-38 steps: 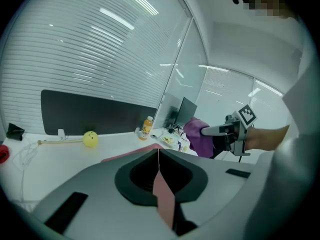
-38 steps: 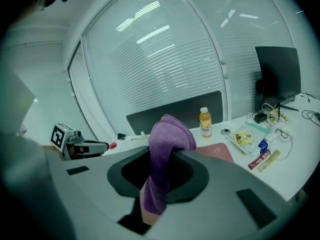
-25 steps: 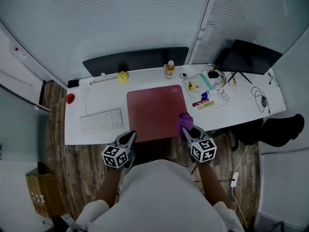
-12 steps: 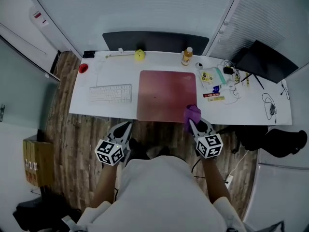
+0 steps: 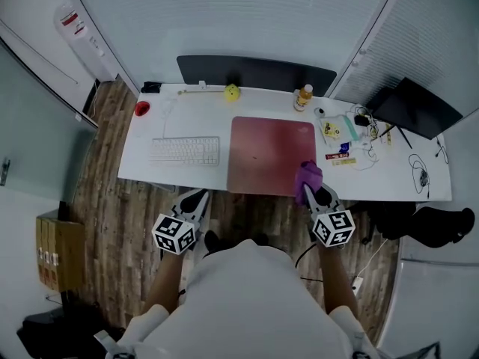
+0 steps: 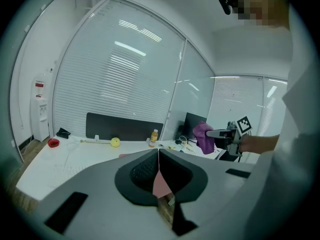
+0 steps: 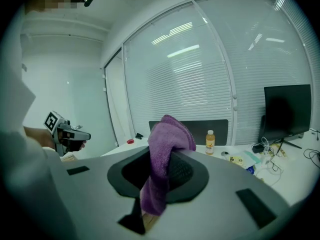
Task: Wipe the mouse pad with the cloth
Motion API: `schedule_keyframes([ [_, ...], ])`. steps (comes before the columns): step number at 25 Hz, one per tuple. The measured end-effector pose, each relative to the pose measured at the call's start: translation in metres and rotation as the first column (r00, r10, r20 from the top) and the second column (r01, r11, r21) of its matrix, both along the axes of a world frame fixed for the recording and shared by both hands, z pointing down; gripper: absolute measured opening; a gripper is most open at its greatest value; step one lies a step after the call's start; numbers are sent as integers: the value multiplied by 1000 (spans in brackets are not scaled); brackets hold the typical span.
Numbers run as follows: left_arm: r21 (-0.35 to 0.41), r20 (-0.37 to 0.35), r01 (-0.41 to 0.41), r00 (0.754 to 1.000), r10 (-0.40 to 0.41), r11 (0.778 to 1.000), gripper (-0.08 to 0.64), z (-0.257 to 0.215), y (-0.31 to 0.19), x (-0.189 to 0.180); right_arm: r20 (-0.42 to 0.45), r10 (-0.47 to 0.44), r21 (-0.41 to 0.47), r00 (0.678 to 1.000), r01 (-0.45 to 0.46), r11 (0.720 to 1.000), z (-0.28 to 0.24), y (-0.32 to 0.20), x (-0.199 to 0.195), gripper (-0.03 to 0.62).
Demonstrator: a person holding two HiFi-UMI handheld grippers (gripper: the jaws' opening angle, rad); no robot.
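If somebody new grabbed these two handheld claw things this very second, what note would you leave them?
Left gripper: shut, empty, held off the desk's near edge.
Right gripper: shut on the cloth, near the pad's near right corner, apparently raised above it.
The pad lies flat on the desk, right of the keyboard.
Done: cloth is in hand.
Left: lower the cloth onto the pad and wipe across it. Whether any of it is already wiped cannot be told.

Pink mouse pad (image 5: 271, 155) flat; purple cloth (image 5: 307, 176) in right tongs (image 5: 310, 188)
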State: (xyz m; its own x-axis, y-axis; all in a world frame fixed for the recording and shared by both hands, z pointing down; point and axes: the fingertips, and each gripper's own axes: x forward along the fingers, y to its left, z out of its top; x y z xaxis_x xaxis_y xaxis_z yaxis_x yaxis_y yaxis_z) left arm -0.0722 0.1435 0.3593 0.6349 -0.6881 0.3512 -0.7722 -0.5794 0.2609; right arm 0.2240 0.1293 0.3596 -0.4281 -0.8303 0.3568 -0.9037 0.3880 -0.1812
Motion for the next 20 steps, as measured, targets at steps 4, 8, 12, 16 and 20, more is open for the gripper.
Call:
schedule_keyframes([
  [4,-7,-8,-16,1000,16,1000,21,0,-4,-10,10,14,-11,1000,-14,1000,-1,-5,-10,84],
  [8,-8,-6,-23,1000,23,1000,21,1,-7,-21,15,20,-8,1000,-20,1000,-2,-9,-19,84],
  [12,-5,-7,-31,1000,31,1000,21,0,-9,-27,15,18,2,1000,-19,1000,-6,-10,-25,84],
  [16,-6,-14,-30,999,30,1000,21,1,-11,-30,17,18,4,1000,-18,1000,-8,-9,-28,84],
  [20,-12,-23,-27,999,26,1000,21,2,-11,-31,19,20,4,1000,-20,1000,-9,-6,-28,84],
])
